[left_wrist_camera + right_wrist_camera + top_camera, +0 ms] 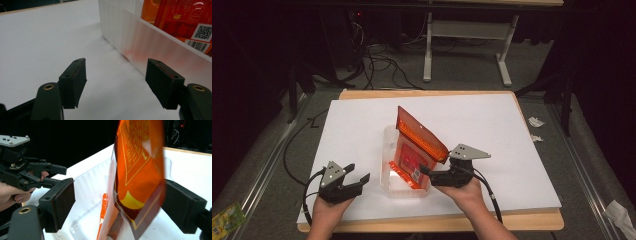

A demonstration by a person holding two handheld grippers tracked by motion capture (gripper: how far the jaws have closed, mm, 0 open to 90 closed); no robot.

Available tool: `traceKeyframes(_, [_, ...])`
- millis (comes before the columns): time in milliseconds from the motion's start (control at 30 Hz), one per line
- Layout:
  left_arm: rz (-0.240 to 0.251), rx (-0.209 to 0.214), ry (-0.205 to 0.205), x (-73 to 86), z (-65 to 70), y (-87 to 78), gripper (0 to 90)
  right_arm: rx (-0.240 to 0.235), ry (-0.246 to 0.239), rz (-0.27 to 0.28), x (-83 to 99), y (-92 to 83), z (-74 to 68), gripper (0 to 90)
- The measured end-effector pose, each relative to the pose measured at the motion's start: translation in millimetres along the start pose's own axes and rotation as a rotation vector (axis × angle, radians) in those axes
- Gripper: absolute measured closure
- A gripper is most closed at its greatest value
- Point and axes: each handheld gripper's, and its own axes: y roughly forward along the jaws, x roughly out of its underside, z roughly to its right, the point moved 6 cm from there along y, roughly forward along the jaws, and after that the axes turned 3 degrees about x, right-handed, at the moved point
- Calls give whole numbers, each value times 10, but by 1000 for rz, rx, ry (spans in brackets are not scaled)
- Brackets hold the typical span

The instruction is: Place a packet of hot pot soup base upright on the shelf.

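Observation:
An orange snack bag (pixel 419 142) stands tilted in a clear plastic tub (pixel 387 150) at the middle of the white board, its top leaning right. My right gripper (pixel 424 170) is at the tub's right side, open, with the bag's lower edge (pixel 137 175) between its pads; a gap shows at the left pad (pixel 62 200). The bag looks slightly blurred there. My left gripper (pixel 357 173) rests left of the tub, open and empty, its jaws (pixel 116 77) pointing along the tub's frosted wall (pixel 140 37). A second orange packet (pixel 185 17) with a QR code sits inside.
A white board (pixel 362 115) covers the wooden table (pixel 532 220). Crumpled paper scraps (pixel 536 121) lie off the right edge, and a green packet (pixel 227 217) lies on the floor at bottom left. Desk legs (pixel 428 50) and cables stand behind the table.

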Motion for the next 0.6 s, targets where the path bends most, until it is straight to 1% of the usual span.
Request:
traceKeyframes(67, [3, -1, -2, 0, -7, -6, 335, 9, -16, -3, -12, -18, 6, 157])
traceKeyframes(267, [9, -6, -13, -2, -13, -9, 332, 11, -27, 1, -45, -75, 9, 157])
traceKeyframes(433, [9, 1, -14, 1, -8, -7, 333, -1, -40, 5, -61, -120, 2, 147])
traceKeyframes(600, [11, 5, -19, 6, -6, -14, 333, -12, -44, 10, -79, -170, 9, 118])
